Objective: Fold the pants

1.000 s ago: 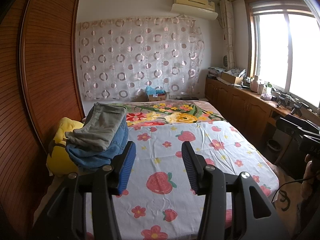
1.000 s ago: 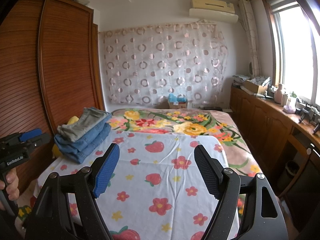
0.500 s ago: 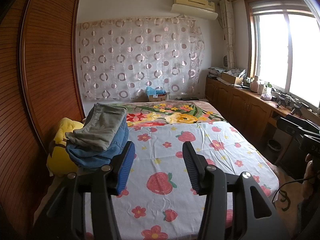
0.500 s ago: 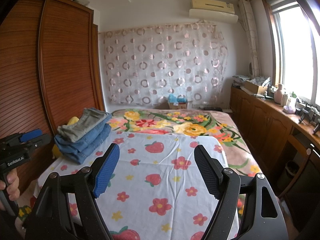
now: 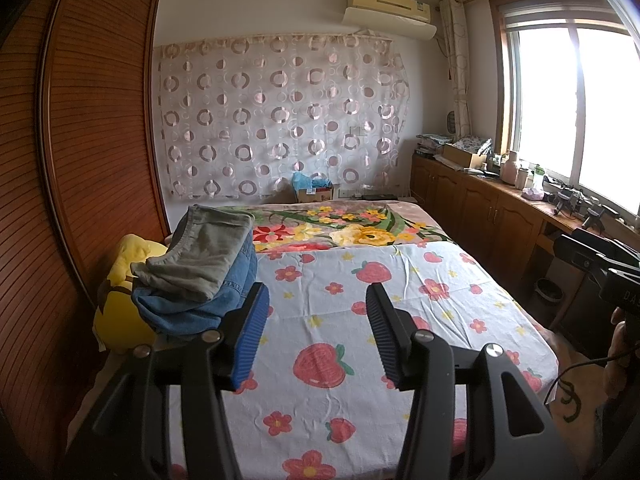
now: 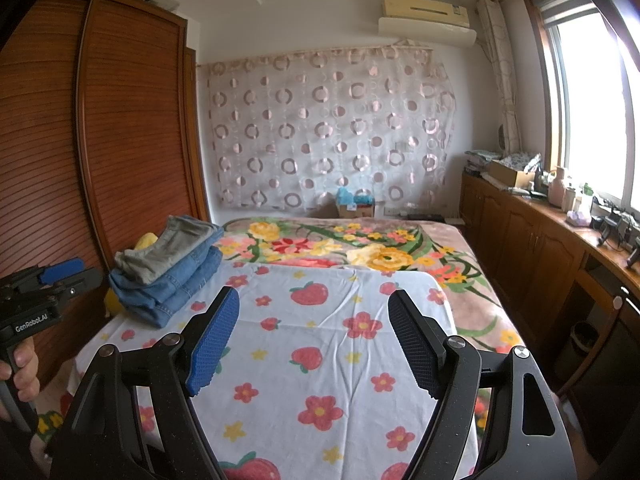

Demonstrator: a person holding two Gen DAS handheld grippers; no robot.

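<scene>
Bedroom, bed [image 5: 320, 312] under strawberry-print sheet.
Folded pants [image 5: 200, 264]: grey pair atop blue denim, stacked at sheet's far left edge beside yellow plush [image 5: 120, 280]. Left gripper [image 5: 316, 328] and right gripper [image 6: 314, 330]: jaws apart, nothing between, above sheet.

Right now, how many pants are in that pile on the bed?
3 visible: grey pants on top, two blue jeans underneath, at the bed's left edge. More may be hidden.
</scene>
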